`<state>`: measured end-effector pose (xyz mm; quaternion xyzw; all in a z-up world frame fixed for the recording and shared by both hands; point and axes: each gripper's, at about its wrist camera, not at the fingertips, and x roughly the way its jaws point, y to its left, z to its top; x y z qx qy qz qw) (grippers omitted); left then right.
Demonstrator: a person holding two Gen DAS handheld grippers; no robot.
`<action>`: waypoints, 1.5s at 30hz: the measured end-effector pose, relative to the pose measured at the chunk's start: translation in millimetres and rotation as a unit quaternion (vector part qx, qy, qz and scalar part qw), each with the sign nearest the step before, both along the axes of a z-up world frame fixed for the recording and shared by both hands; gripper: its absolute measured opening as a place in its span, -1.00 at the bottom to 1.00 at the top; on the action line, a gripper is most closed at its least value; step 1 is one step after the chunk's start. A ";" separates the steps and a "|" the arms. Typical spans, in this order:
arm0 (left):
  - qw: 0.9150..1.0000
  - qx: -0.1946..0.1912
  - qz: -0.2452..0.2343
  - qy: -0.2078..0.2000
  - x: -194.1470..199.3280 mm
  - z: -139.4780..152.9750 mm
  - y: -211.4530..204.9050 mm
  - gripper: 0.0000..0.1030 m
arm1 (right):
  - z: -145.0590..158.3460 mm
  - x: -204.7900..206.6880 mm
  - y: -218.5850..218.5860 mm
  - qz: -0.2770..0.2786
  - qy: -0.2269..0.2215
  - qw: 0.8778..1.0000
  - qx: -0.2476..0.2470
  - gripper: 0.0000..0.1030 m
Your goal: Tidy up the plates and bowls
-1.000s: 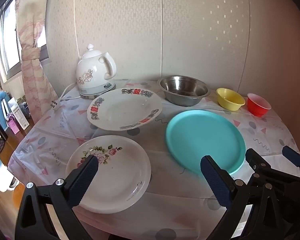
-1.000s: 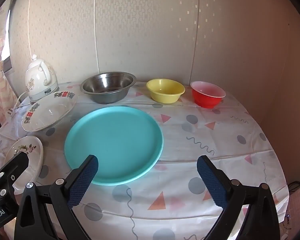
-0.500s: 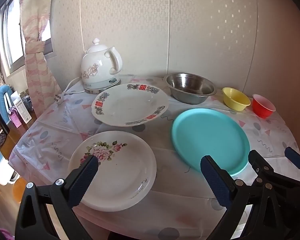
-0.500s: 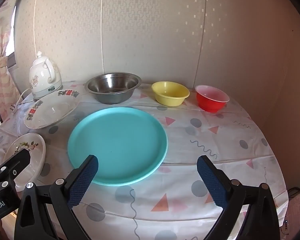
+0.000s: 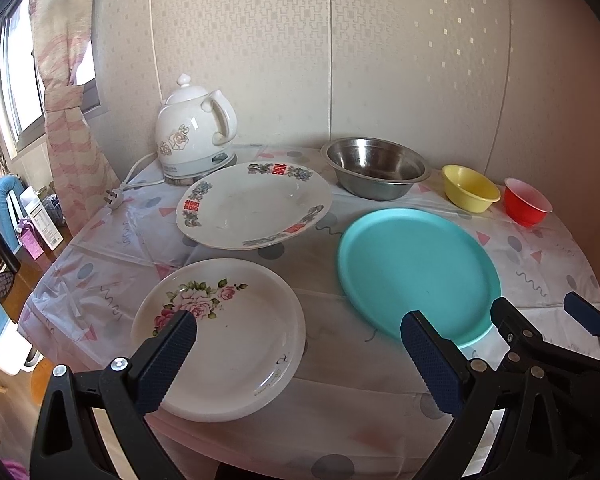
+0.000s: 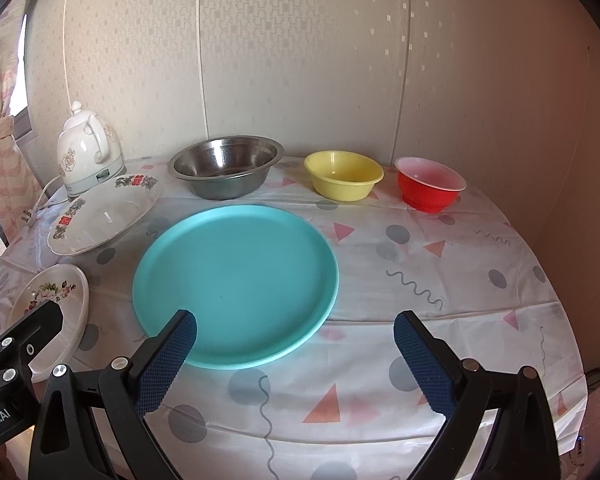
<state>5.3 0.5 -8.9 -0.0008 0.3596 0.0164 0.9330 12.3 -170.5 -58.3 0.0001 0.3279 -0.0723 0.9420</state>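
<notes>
Three plates (image 5: 418, 272), three bowls (image 6: 226, 168)

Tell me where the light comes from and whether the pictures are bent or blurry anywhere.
Left wrist view: daylight enters from the window at left, glinting on the kettle; the curtain looks soft. Right wrist view: even, warm light, a reflection inside the steel bowl. Both views: fisheye bends the wall seams and darkens the corners.
</notes>
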 end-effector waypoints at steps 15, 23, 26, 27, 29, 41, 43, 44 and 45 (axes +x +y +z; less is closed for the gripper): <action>1.000 0.007 -0.009 0.014 6.8 -3.7 -8.7 0.99 | -10.9 7.3 -11.9 -0.011 0.022 0.999 0.022 0.96; 1.000 0.006 -0.008 0.017 7.8 -5.2 -9.0 0.99 | -13.9 8.2 -11.8 -0.009 0.027 0.999 0.022 0.96; 1.000 0.003 -0.009 0.018 8.5 -5.4 -8.7 0.99 | -13.6 8.6 -12.8 -0.012 0.028 0.999 0.021 0.96; 1.000 0.003 -0.010 0.019 8.9 -5.6 -8.9 0.99 | -13.9 8.6 -13.0 -0.013 0.029 0.999 0.021 0.95; 1.000 0.003 -0.010 0.020 9.9 -6.1 -8.9 0.99 | -15.3 9.4 -13.4 -0.014 0.031 0.999 0.021 0.96; 0.998 -0.016 -0.042 0.039 18.4 -9.4 -9.2 0.99 | -22.5 16.8 -19.1 -0.009 0.054 0.998 0.037 0.95; 0.995 -0.041 -0.069 0.050 24.1 -9.5 -8.8 0.99 | -23.9 21.4 -26.9 -0.009 0.064 0.996 0.055 0.95; 0.993 -0.053 -0.082 0.061 28.7 -10.0 -9.2 0.99 | -24.6 24.4 -32.3 -0.009 0.070 0.995 0.068 0.95; 0.991 -0.061 -0.092 0.070 33.0 -10.8 -10.1 0.99 | -25.5 28.0 -39.4 -0.010 0.078 0.993 0.084 0.95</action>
